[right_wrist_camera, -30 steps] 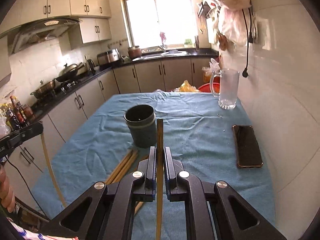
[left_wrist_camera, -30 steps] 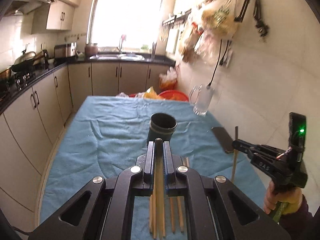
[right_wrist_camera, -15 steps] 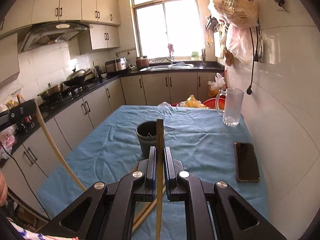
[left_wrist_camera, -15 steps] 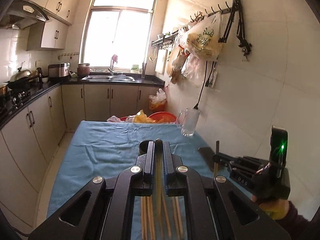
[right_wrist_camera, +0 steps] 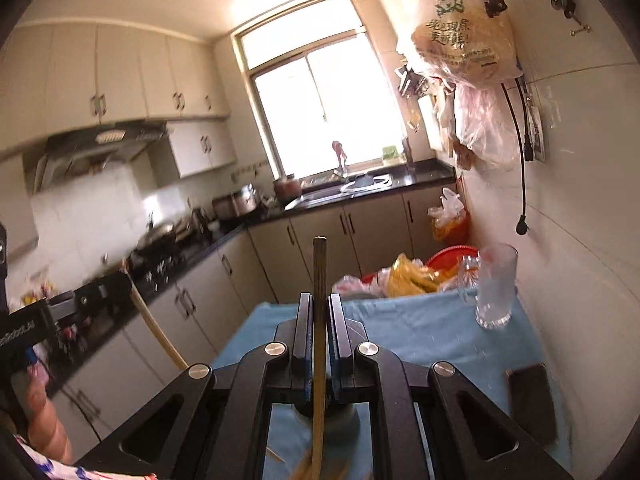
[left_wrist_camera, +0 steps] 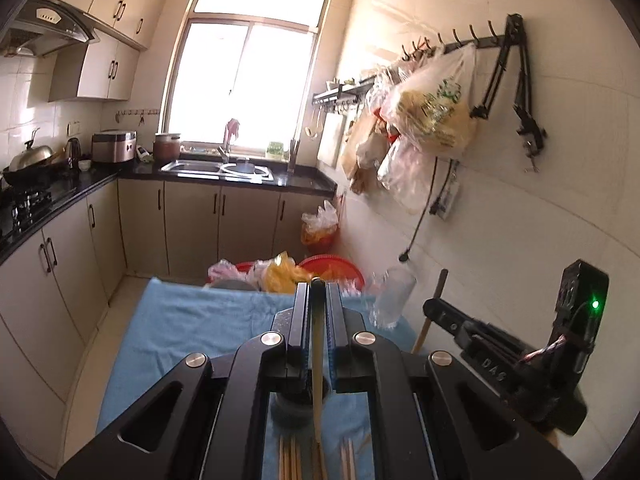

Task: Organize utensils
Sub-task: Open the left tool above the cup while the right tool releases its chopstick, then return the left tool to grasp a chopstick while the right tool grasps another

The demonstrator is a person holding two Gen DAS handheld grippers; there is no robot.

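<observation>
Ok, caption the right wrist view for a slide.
Right gripper clamps one chopstick above the blue-clothed table.

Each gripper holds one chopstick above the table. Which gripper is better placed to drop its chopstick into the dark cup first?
Hard to call. Left gripper and right gripper are each shut on a chopstick, and the cup shows directly under both. Perhaps left, as its view is steadier.

Sunlit window [left_wrist_camera: 248, 80], cream cabinets [left_wrist_camera: 192, 228].
</observation>
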